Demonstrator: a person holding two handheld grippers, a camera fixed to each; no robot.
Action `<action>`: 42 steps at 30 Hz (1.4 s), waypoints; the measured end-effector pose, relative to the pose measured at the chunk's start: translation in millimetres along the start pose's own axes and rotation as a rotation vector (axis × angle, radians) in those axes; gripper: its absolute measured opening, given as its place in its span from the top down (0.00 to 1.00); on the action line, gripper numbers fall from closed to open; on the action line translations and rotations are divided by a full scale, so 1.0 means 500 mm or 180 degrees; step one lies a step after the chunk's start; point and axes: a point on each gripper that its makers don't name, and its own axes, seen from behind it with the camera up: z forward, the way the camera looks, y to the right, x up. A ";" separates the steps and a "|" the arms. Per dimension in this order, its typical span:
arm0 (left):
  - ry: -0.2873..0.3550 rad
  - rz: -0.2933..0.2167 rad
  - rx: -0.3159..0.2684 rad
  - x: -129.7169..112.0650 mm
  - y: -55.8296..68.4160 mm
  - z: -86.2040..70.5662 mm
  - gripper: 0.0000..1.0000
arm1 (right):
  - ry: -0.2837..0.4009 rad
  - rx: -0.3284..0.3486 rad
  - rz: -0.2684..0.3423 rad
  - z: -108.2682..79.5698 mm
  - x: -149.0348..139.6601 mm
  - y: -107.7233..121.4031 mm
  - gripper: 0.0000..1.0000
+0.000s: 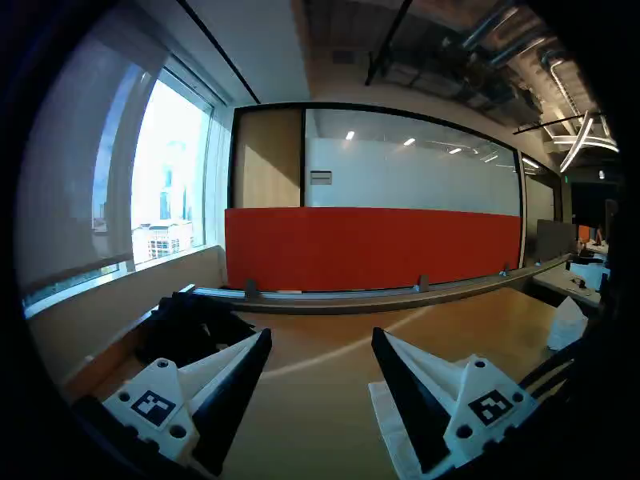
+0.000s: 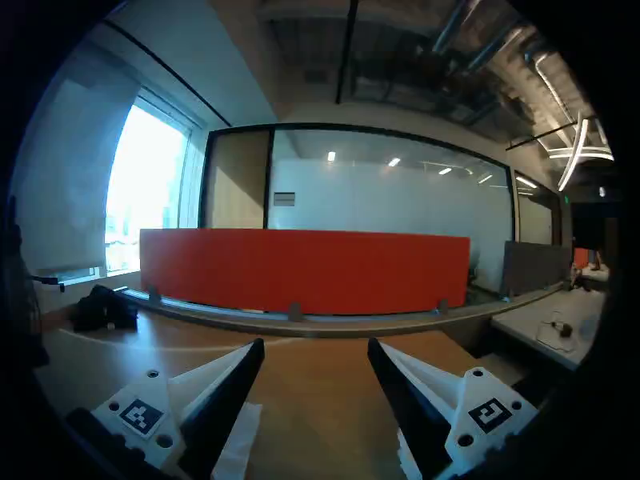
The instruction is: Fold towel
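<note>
My left gripper and right gripper both gape wide, gripping nothing, low over the desk. The white towel lies on the desk beneath their fingers.

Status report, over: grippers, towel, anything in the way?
Left gripper open, empty. Right gripper open, empty. White towel on the table under both, ungripped. Black object off to the side.
</note>
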 end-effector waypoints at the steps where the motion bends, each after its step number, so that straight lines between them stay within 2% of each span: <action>1: -0.0009 0.0017 -0.0013 0.009 0.002 0.000 0.07 | -0.0008 0.0019 -0.0008 0.000 0.014 -0.004 0.00; 5: -0.0079 0.0111 -0.0099 0.043 0.013 0.001 0.07 | -0.0047 0.0128 -0.0053 -0.001 0.064 -0.023 0.00; 9: -0.0178 0.0215 -0.0266 0.065 0.033 0.005 0.07 | -0.0126 0.0289 -0.0154 -0.004 0.093 -0.047 0.00; 17: -0.0440 0.0377 -0.0658 0.061 0.086 0.007 0.07 | -0.0438 0.0758 -0.0456 -0.020 0.089 -0.094 0.00; 24: -0.0748 0.0550 -0.1082 0.015 0.150 -0.008 0.07 | -0.0799 0.1137 -0.0665 -0.042 0.042 -0.127 0.00; 30: -0.1001 0.0707 -0.1310 -0.040 0.187 -0.026 0.07 | -0.1096 0.1402 -0.0768 -0.061 -0.018 -0.144 0.00; 35: -0.1156 0.0781 -0.1410 -0.089 0.203 -0.038 0.07 | -0.1290 0.1566 -0.0851 -0.075 -0.070 -0.155 0.00; 42: -0.1362 0.0858 -0.1454 -0.169 0.208 -0.054 0.07 | -0.1419 0.1689 -0.0920 -0.089 -0.127 -0.173 0.00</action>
